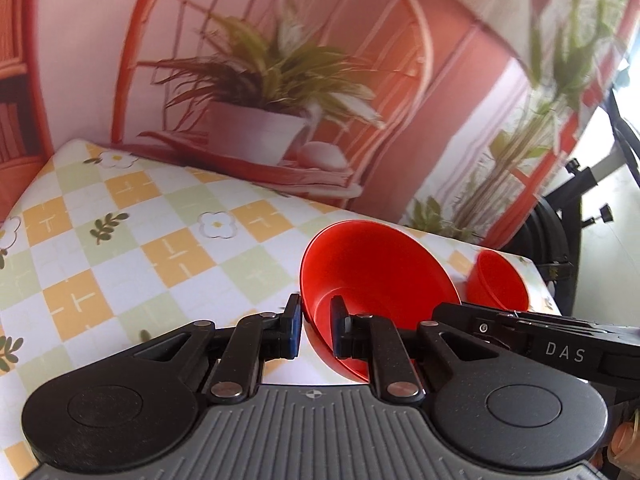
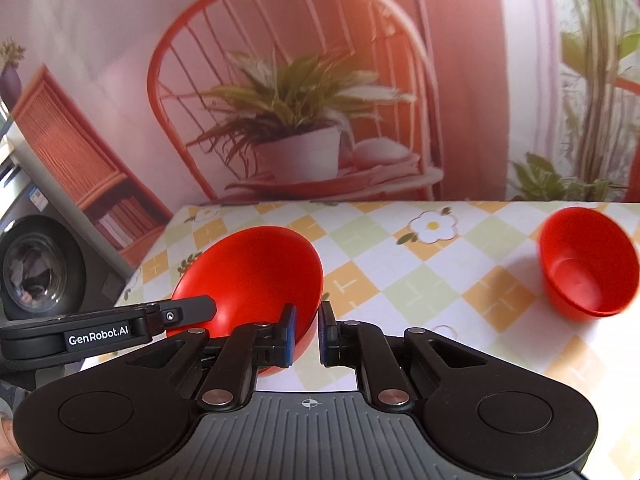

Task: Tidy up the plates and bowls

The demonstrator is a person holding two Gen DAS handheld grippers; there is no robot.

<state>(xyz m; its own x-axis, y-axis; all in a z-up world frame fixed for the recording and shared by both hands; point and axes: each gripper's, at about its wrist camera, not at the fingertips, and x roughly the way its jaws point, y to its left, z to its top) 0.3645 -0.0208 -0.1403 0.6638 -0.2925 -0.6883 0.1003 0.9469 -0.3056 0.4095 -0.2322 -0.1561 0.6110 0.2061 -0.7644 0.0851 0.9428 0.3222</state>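
Both wrist cameras look low and close across the table (image 1: 120,248), sharing the large red bowl (image 1: 372,268).

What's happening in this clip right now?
A person holds a gripper in each hand, and both pinch the same large red bowl, which is tilted over the checkered tablecloth. The left gripper clamps one side of the rim and the right gripper the other. A smaller red bowl sits untouched on the table.

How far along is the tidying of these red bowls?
Nothing looks stacked yet. In hand: the left gripper and right gripper both clamp the rim of the wide red plastic bowl, tilted. Left: the smaller deep red bowl sits apart on the checked tablecloth.
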